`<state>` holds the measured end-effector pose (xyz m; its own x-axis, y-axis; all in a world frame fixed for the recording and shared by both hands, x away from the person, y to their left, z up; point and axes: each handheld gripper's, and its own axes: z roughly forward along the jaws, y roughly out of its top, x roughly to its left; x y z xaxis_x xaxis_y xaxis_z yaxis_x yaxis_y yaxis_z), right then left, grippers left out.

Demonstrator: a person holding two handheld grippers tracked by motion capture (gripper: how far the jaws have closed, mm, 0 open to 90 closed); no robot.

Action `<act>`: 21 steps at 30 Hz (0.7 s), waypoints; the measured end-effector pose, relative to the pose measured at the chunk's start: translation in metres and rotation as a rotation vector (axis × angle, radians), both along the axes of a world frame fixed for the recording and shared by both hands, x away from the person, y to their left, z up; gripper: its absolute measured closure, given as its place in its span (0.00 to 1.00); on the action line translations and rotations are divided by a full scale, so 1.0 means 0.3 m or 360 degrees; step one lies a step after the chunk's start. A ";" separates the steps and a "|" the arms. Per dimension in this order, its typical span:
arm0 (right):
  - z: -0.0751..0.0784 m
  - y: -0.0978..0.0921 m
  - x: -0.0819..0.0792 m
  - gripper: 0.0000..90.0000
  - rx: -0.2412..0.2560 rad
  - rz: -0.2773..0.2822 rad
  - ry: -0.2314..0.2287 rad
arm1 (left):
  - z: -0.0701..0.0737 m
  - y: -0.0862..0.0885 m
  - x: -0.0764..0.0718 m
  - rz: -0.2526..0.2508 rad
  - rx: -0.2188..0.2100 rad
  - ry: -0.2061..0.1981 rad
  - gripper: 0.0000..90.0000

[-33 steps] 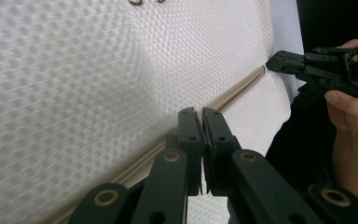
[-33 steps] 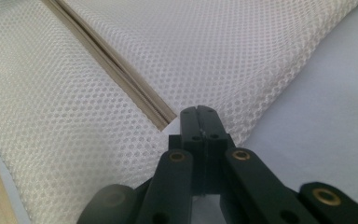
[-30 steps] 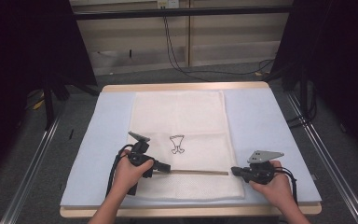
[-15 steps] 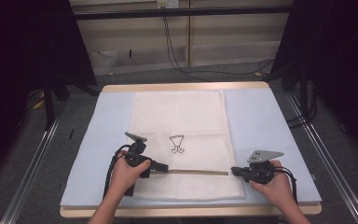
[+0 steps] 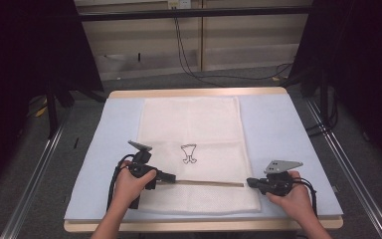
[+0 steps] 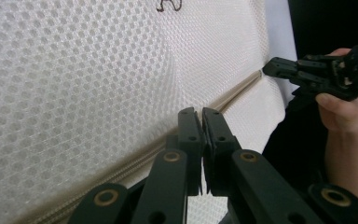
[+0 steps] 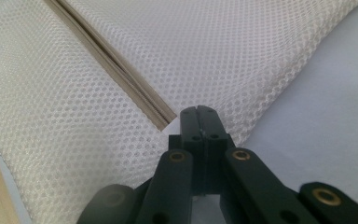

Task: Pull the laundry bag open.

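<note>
White mesh laundry bag (image 5: 191,149) lies flat on the blue-padded surface (image 5: 278,129), w/ a small black logo (image 5: 188,153) near its middle. Zipper (image 5: 206,183) runs across the near end. Left claw (image 5: 171,177) clenched at the zipper's left end – right claw (image 5: 250,182) clenched on the bag's edge by the zipper's right end (jaws pressed together in both gripper views).
</note>
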<state>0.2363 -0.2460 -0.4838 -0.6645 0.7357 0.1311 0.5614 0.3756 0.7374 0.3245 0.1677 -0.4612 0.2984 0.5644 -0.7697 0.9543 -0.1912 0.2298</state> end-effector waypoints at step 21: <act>0.000 0.000 0.001 1.00 0.0006 -0.0006 0.0010 | 0.010 0.041 -0.008 0.0021 0.0020 -0.0024 0.97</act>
<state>0.2367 -0.2460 -0.4837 -0.6608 0.7377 0.1382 0.5674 0.3705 0.7354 0.3220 0.1798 -0.4583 0.3023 0.5780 -0.7580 0.9532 -0.1814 0.2418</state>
